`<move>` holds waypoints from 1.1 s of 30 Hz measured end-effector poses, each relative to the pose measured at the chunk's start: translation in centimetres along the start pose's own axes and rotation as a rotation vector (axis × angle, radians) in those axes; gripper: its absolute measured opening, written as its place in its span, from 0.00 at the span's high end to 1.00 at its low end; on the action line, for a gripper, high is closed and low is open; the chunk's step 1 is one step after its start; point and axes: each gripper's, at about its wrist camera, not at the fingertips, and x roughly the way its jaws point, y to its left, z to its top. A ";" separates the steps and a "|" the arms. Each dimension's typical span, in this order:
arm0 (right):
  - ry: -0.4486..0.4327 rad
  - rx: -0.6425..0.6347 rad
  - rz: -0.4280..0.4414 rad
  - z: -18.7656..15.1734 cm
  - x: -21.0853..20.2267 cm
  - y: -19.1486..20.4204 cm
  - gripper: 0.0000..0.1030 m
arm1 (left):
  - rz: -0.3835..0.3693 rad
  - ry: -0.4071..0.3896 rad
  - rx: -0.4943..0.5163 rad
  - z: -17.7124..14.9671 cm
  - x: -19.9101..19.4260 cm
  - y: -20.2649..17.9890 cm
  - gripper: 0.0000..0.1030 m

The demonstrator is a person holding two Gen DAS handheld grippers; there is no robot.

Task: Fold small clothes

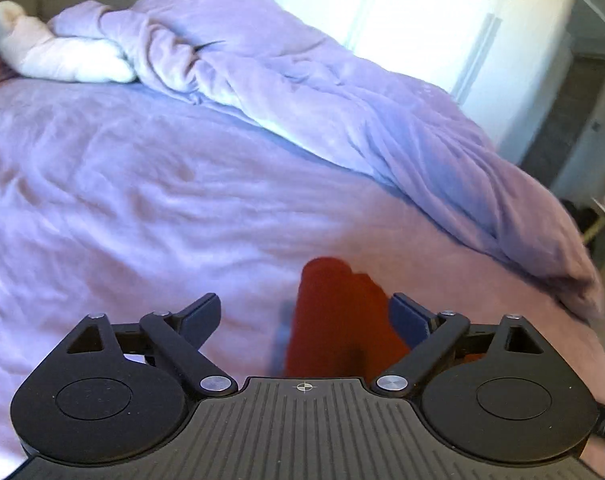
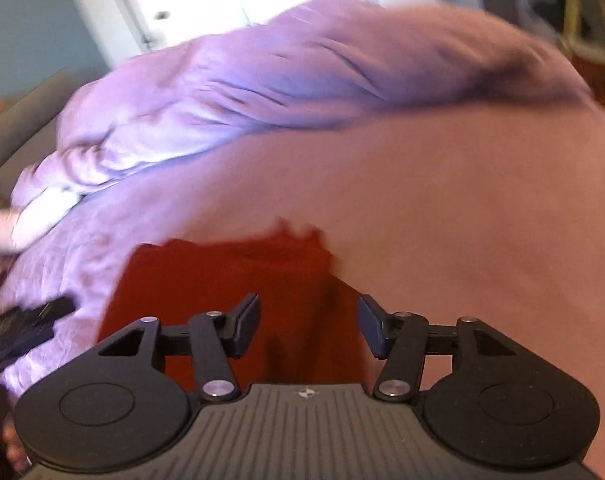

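A red garment point(image 2: 222, 280) lies spread on the lilac bed sheet point(image 2: 462, 208). In the right wrist view it fills the space just under and beyond my right gripper point(image 2: 308, 316). That gripper's jaws stand apart over the cloth without pressing it. In the left wrist view the same red garment point(image 1: 334, 320) appears as a narrow, blurred strip close to the right finger point(image 1: 406, 312). My left gripper point(image 1: 306, 312) is spread wide and grips nothing. The left gripper's black body point(image 2: 26, 324) shows blurred at the left edge of the right wrist view.
A rumpled lilac duvet point(image 1: 302, 100) is heaped along the far side of the bed. White pillows point(image 1: 54, 52) lie at the head end. White wardrobe doors point(image 1: 402, 20) stand behind the bed. Part of a hand point(image 2: 6, 440) shows at the lower left.
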 end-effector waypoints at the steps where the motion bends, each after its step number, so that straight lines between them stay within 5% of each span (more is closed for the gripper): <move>1: -0.026 -0.055 0.011 0.1 0.5 1.6 0.53 | 0.043 0.006 0.005 -0.1 1.0 -0.9 0.08; 3: -0.038 -0.130 0.028 0.3 2.7 3.9 0.62 | 0.089 0.028 0.018 -0.6 3.0 -2.0 0.08; 7: -0.043 -0.169 -0.004 0.3 7.0 5.1 0.63 | 0.160 0.059 0.060 -2.3 4.7 -1.9 0.07; 11: -0.060 -0.181 -0.105 -0.5 9.4 3.5 0.62 | 0.150 0.074 0.032 -2.9 6.6 -1.9 0.05; 21: -0.113 -0.225 -0.151 -2.1 11.2 2.4 0.51 | 0.148 0.080 -0.008 -3.3 8.1 -1.9 0.02; 28: -0.080 -0.236 -0.210 -1.6 9.8 3.4 0.38 | 0.128 0.152 0.017 -2.3 5.2 -1.7 0.02; 33: -0.102 -0.273 -0.124 -3.6 4.0 3.8 0.37 | 0.052 0.155 0.088 -3.4 -0.7 -0.6 0.02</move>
